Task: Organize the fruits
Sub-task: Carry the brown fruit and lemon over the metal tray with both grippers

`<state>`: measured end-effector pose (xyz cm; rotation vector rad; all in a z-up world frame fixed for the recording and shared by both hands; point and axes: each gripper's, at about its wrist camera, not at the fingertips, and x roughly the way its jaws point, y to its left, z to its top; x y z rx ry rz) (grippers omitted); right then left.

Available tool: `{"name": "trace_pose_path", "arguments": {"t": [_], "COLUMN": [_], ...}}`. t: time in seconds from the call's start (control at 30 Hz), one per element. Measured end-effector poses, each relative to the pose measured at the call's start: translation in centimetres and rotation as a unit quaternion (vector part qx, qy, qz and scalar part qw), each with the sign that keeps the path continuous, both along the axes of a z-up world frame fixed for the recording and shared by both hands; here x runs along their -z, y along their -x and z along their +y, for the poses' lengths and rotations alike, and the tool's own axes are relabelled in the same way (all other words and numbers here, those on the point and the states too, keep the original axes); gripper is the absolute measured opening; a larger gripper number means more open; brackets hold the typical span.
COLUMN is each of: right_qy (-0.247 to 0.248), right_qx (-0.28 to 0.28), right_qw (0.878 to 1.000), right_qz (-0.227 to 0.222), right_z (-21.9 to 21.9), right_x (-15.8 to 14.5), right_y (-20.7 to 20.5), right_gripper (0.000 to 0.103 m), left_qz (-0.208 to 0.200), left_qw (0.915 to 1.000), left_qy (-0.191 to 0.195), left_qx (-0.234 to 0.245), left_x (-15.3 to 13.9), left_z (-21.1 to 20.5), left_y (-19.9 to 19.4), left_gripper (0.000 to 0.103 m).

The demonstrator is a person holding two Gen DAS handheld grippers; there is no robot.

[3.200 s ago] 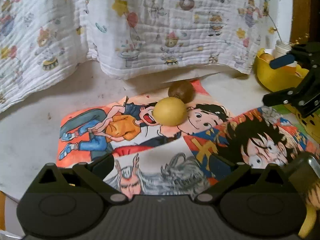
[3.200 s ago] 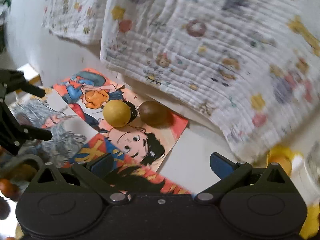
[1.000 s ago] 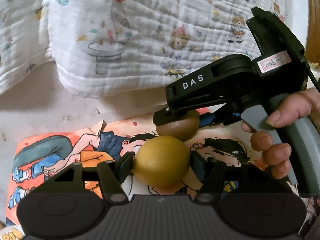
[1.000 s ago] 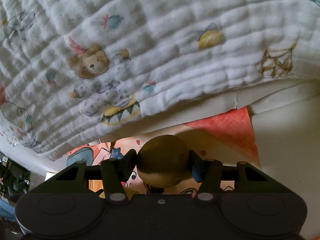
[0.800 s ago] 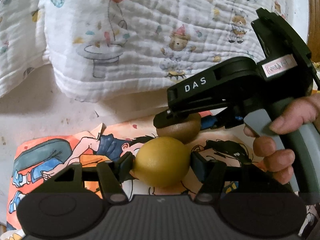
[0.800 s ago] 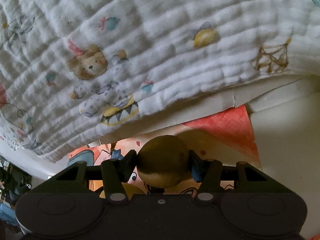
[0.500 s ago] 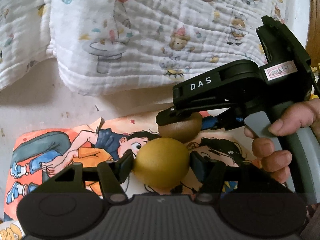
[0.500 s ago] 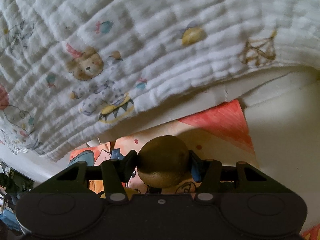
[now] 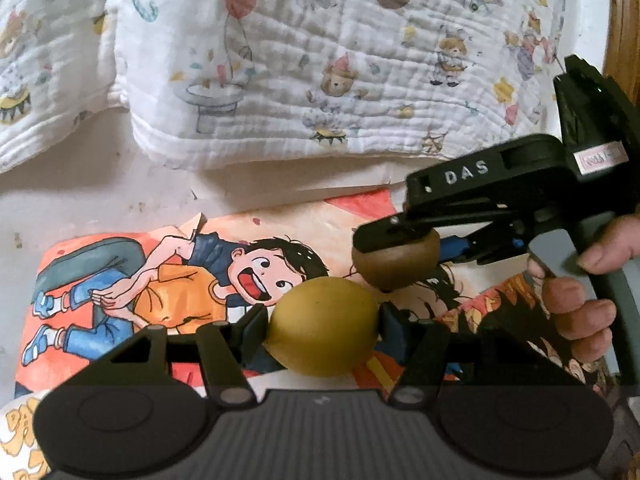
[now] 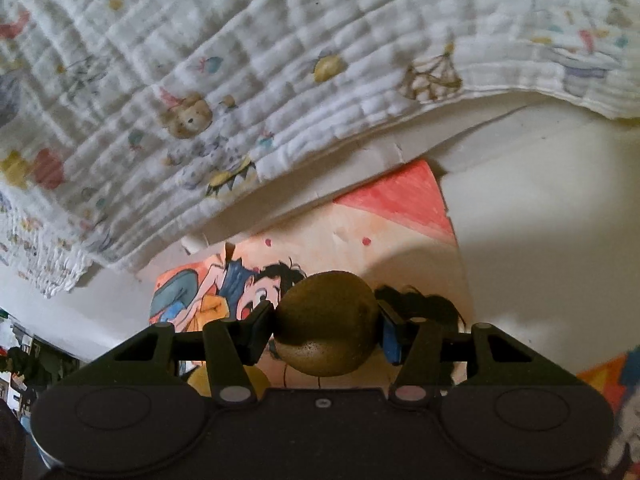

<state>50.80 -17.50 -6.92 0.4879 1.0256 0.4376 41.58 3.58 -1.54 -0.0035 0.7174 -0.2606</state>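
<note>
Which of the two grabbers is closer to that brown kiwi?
The right. The right gripper is clamped on the kiwi, a finger on each side. The left gripper sits just beside it, closed on the yellow fruit.

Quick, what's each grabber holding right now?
Left gripper: closed on the yellow fruit.
Right gripper: closed on the brown kiwi.

Crinkled white cloth [image 9: 320,60] is seen — matt, quilted; glossy-looking paper prints [image 9: 168,272]; a smooth yellow fruit [image 9: 322,328]; a rough brown kiwi [image 10: 326,324].
</note>
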Motion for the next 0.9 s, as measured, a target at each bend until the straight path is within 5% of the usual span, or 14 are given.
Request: {"name": "trace_pose_path", "arguments": {"t": [0.9], "right_qy": [0.004], "right_qx": [-0.054], "right_qw": [0.999], "right_qz": [-0.005], "right_z": [-7.0], "right_x": [-5.0], "right_y": [15.6], "right_gripper": [0.056], "left_qz": [0.009], "left_qw": [0.9980], "left_qy": [0.051], "left_qx": [0.036], "left_x": [-2.9], "left_z": [-2.5], "left_y": [12.2], "left_gripper": [0.065]}}
